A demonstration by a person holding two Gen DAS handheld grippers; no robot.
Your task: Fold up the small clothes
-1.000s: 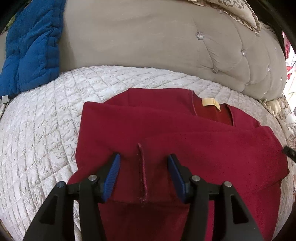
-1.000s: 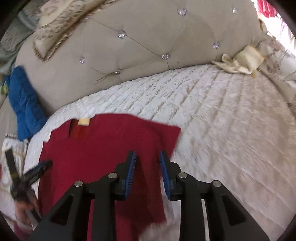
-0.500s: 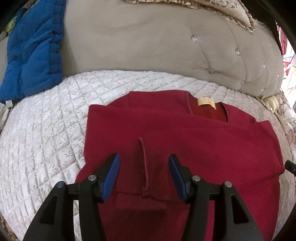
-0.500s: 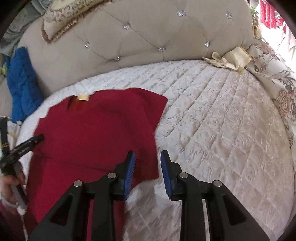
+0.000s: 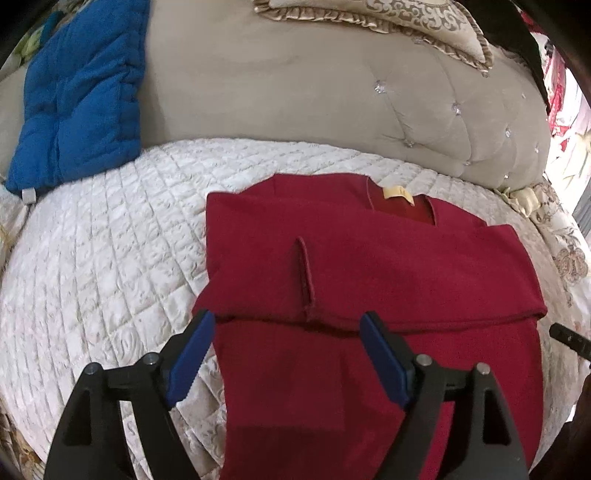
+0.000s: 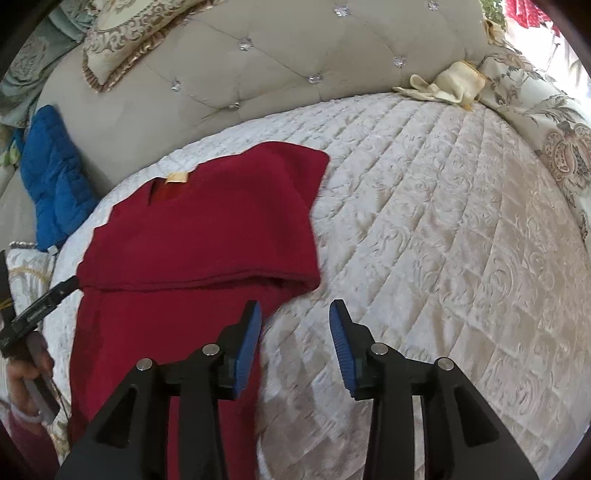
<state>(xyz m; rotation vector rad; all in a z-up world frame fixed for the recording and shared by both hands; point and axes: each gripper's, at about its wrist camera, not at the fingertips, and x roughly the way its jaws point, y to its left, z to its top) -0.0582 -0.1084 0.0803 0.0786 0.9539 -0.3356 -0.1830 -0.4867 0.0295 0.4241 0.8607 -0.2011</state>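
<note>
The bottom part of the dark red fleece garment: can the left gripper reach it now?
Probably yes. The left gripper hangs open just above the dark red fleece garment on the white quilted bedspread; its jaws have just been opening, nothing between them, nothing in the way.

Home bedroom: quilted bed [image 6: 424,229], tufted headboard [image 6: 280,62] w/ pillow [image 5: 406,22].

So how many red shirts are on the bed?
1. The red shirt lies partly folded on the white quilt, collar toward the headboard. Any others would be outside these views.
</note>
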